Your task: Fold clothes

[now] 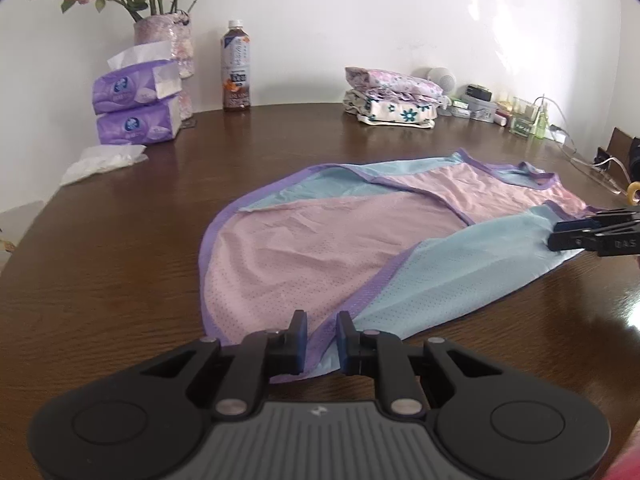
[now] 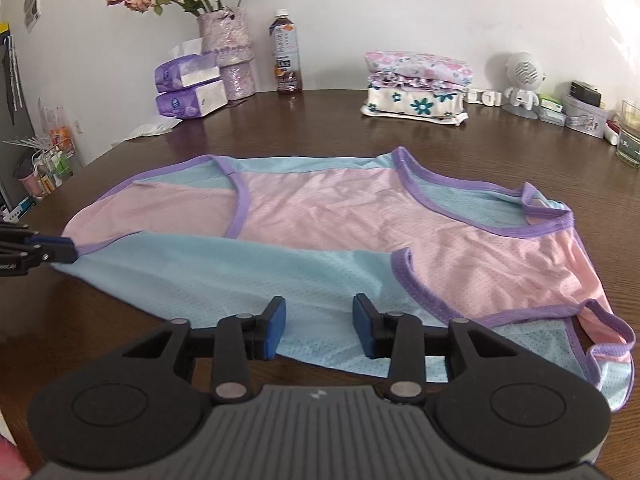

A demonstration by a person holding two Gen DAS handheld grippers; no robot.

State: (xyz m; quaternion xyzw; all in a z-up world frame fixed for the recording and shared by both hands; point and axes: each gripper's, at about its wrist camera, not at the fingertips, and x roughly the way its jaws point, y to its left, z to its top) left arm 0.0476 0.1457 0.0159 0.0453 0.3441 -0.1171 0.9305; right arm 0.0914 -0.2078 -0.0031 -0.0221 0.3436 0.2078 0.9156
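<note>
The left gripper (image 1: 322,342) pinches the purple-trimmed hem corner of the pink and pale-blue mesh tank top (image 1: 320,248) — jaws nearly shut on it. The right gripper (image 2: 319,330) stands open over the top's blue side panel, gripping nothing. The top lies flat on the dark brown wooden table (image 1: 120,248), with the stack of folded floral clothes (image 2: 418,88) well beyond it — by the wall.
</note>
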